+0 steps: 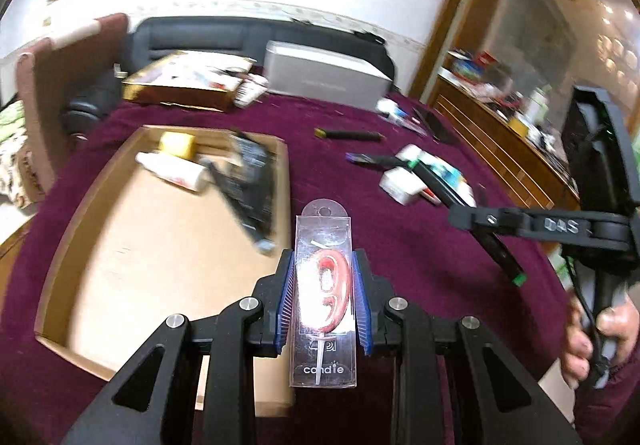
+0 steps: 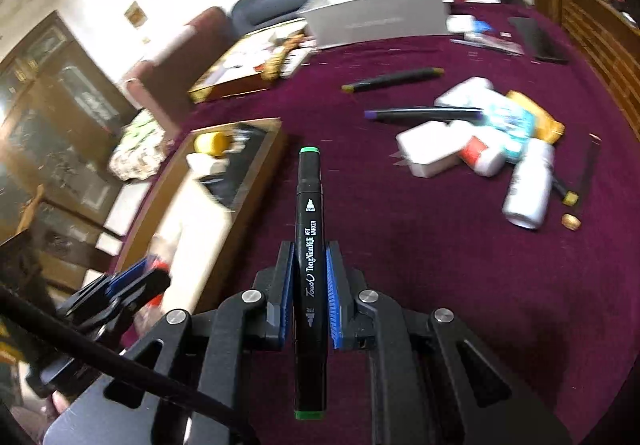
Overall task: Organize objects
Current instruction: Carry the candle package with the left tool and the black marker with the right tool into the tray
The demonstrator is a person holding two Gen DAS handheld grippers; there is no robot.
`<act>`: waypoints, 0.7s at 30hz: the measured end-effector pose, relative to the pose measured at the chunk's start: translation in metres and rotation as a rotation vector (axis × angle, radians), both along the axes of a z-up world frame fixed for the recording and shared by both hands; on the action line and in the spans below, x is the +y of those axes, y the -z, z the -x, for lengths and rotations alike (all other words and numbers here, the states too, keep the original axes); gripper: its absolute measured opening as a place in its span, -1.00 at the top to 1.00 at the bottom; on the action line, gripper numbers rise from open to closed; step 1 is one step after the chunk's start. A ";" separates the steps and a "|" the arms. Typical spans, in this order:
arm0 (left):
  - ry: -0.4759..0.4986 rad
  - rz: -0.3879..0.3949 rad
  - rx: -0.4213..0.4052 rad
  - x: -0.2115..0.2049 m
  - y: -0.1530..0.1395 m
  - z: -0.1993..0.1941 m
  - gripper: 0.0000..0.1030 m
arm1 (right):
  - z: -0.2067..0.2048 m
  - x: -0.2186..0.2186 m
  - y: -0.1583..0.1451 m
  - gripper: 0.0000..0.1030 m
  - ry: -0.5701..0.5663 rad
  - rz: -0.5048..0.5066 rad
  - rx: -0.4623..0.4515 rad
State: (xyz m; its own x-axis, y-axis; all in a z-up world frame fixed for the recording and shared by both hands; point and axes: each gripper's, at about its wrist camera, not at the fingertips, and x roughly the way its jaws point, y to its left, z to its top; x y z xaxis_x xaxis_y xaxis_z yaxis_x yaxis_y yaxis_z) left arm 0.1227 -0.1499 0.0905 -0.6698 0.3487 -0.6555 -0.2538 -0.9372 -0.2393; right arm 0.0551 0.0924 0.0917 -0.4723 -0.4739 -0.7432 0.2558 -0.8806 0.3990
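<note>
- I see the table [image 1: 420,245] under a dark maroon cloth, the largest surface in both wrist views.
- On its left part lies my shallow cardboard tray [image 1: 168,253]; it holds a white bottle [image 1: 176,171] lying on its side, a yellow roll [image 1: 178,145] at the far edge and a dark flat packet [image 1: 248,181], blurred.
- At the far edge of the table stand a grey box [image 1: 324,73] and, to its left, a gold-edged box [image 1: 180,83].
- To the right of the tray sits a loose pile of white bottles and small boxes [image 2: 492,137], with a purple-capped marker [image 2: 424,113] touching it and an olive-capped marker [image 2: 394,79] a little farther back.
- My left gripper [image 1: 322,297] is clenched on a candle pack [image 1: 323,301], a clear sleeve with a red number candle inside; it hangs above the tray's near right edge.
- My right gripper [image 2: 310,289] grasps a black marker [image 2: 310,253] with green ends across its middle, its tip pointing away from me, above bare cloth between tray and pile.
- A hand [image 1: 600,341] grips the right tool's handle at the frame's edge.
</note>
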 end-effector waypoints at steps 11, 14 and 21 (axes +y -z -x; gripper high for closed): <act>-0.167 0.103 -0.038 -0.084 0.016 0.056 0.56 | 0.041 -0.119 0.012 0.75 -0.149 0.109 -0.105; -0.180 0.117 -0.074 -0.097 0.029 0.074 0.56 | 0.055 -0.146 0.031 0.75 -0.154 0.132 -0.163; -0.205 0.121 -0.171 -0.116 0.057 0.110 0.56 | 0.081 -0.184 0.073 0.75 -0.142 0.128 -0.273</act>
